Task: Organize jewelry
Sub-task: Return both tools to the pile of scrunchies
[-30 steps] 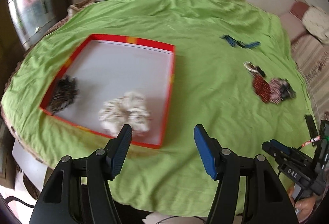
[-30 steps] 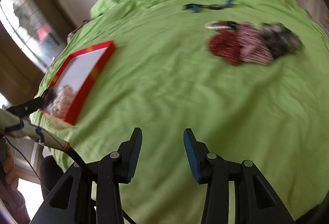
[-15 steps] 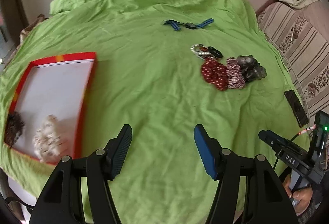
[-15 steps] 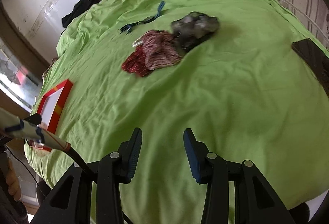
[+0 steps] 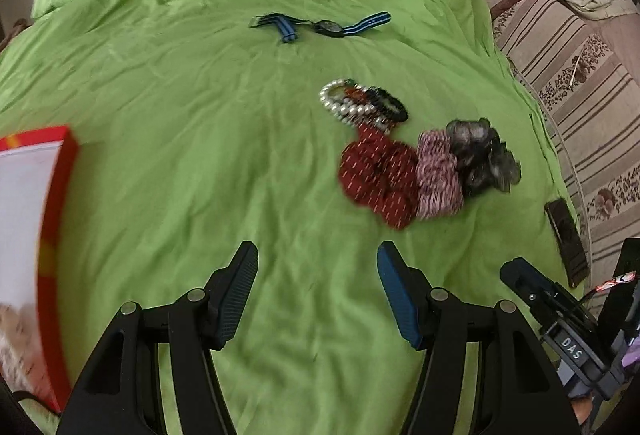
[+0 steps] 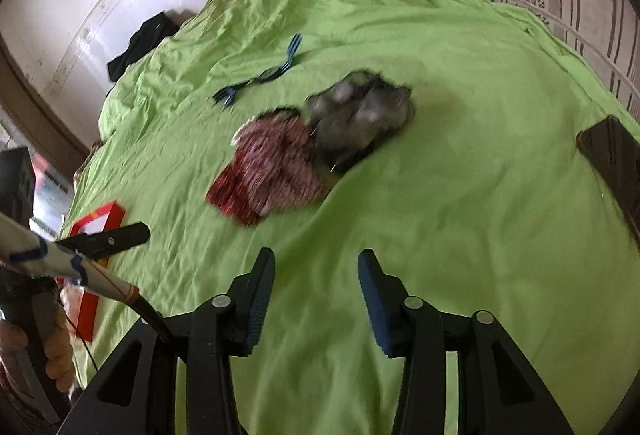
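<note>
left gripper (image 5: 316,267) jaws apart, empty | right gripper (image 6: 316,279) jaws apart, empty | risk: 3 scrunchies (image 5: 424,175) touching, pinch may drag 2 | bracelets (image 5: 360,103) overlap, may snag

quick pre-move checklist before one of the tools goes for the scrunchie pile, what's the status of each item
1. Left tool open and holding nothing: ok.
2. Right tool open and holding nothing: ok.
3. Next pieces in sight: ok. The red scrunchie, pink striped scrunchie and grey scrunchie lie bunched on the green sheet.
4. Scrunchies apart enough to lift one alone: not ok, they touch or overlap.
5. Bead bracelets free of the pile: cannot tell, they lie against the red scrunchie's far edge.
6. Red tray has room: cannot tell, only its edge shows.
</note>
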Motion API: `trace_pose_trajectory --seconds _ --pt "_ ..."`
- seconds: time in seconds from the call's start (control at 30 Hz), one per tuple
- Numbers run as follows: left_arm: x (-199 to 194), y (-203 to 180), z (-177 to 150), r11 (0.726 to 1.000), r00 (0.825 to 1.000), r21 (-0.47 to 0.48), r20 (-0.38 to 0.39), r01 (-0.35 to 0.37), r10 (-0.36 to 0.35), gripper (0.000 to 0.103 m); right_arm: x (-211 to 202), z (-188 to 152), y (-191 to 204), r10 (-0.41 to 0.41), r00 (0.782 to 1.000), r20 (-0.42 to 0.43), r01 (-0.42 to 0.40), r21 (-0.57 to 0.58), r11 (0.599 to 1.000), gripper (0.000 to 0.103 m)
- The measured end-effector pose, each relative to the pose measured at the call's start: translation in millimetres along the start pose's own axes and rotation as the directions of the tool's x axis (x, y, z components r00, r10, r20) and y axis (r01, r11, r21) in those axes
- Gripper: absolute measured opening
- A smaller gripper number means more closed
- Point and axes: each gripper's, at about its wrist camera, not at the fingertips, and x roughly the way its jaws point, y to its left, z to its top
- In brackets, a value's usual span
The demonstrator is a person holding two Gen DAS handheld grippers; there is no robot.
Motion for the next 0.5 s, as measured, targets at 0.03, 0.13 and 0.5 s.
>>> trace_pose_trajectory --seconds 0.03,0.13,0.5 --pt "5.4 -1.4 4.8 1.0 1.0 -0.002 -0.002 0.006 -0.006 0.061 1.4 6.4 -4.6 -0.008 1.0 0.01 0.008 0.013 1.0 0.052" --pt "27.4 -3.3 21.8 0.999 0.999 -0.03 -0.013 0.032 -0.033 0.061 6.2 25.8 -17.9 -0.022 0.999 0.036 0.02 0.052 0.998 0.056" --pt "92.2 -11.2 49.8 0.983 0.982 -0.104 -0.096 0.152 -0.162 0.061 43.7 74.3 -41.1 0.001 0.999 0.04 -0.008 0.171 0.985 0.06"
